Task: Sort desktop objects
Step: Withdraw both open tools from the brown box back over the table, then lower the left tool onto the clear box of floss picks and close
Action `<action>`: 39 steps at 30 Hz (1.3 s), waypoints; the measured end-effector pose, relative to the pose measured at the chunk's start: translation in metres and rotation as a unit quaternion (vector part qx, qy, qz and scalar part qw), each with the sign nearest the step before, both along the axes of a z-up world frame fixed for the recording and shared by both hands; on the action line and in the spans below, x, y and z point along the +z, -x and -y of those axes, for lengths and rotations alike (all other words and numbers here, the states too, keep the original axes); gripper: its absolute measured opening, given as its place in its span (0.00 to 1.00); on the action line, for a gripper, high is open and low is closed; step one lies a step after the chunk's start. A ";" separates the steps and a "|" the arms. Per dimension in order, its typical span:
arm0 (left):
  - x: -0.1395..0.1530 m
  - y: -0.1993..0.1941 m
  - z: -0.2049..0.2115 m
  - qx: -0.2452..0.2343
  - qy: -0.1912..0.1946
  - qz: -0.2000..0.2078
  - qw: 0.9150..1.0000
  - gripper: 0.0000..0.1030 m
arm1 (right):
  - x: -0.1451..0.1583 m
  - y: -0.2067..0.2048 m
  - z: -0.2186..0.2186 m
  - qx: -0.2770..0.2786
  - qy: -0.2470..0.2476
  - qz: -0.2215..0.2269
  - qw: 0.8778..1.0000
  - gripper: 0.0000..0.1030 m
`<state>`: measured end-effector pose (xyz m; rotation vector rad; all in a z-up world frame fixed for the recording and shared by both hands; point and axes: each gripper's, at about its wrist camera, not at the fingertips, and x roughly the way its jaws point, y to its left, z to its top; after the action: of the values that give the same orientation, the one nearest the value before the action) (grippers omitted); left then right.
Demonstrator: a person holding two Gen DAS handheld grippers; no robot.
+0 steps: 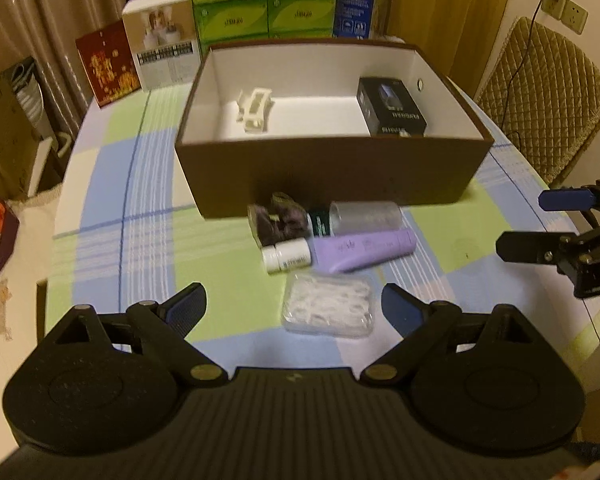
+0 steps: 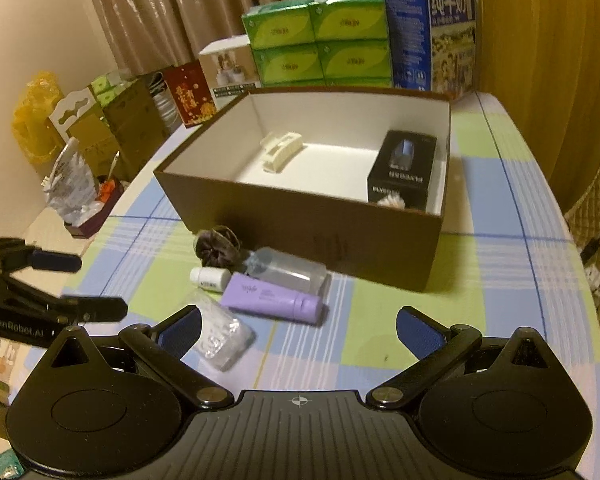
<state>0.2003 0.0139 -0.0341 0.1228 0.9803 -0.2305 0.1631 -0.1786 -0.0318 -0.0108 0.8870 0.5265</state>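
Both tools hang spread and empty over the near edge of the table (image 1: 112, 184): my left gripper (image 1: 294, 304) stands wide above the clear packet of white picks (image 1: 328, 310), and my right gripper (image 2: 298, 330) is just as wide, with nothing between its blue pads.

Near the middle of the checked tablecloth sits the brown box (image 1: 324, 172), open at the top. Inside it a cream clip (image 1: 254, 110) lies toward its left wall and a black carton (image 1: 392, 108) against its right wall.

Just in front of the box's near wall lie a dark scrunchie (image 1: 278, 218), a clear bottle (image 1: 364, 216), a purple tube (image 1: 364, 250) and a small white bottle (image 1: 286, 256), all crowded together. Green cartons (image 2: 320, 44) and a blue milk carton (image 2: 428, 36) stand at the table's far edge.
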 end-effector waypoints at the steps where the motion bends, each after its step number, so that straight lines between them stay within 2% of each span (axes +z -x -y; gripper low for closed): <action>1: -0.003 0.002 0.000 -0.001 0.001 -0.004 1.000 0.90 | -0.002 0.000 0.001 -0.002 0.001 -0.002 1.000 0.98; 12: -0.044 0.003 0.008 -0.021 0.000 -0.035 0.999 0.90 | -0.033 -0.004 0.007 -0.018 0.020 -0.030 0.999 0.98; 29: -0.098 -0.031 0.028 -0.043 -0.015 -0.074 0.996 0.90 | -0.072 -0.024 0.033 -0.059 0.046 -0.077 0.994 0.98; 39: -0.111 -0.050 0.037 -0.054 -0.015 -0.066 0.996 0.89 | -0.078 -0.032 0.036 -0.060 0.047 -0.085 0.993 0.98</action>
<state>0.2505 -0.0232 -0.1455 0.1908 1.1100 -0.3266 0.1947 -0.2144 -0.1098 0.0015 1.0720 0.3770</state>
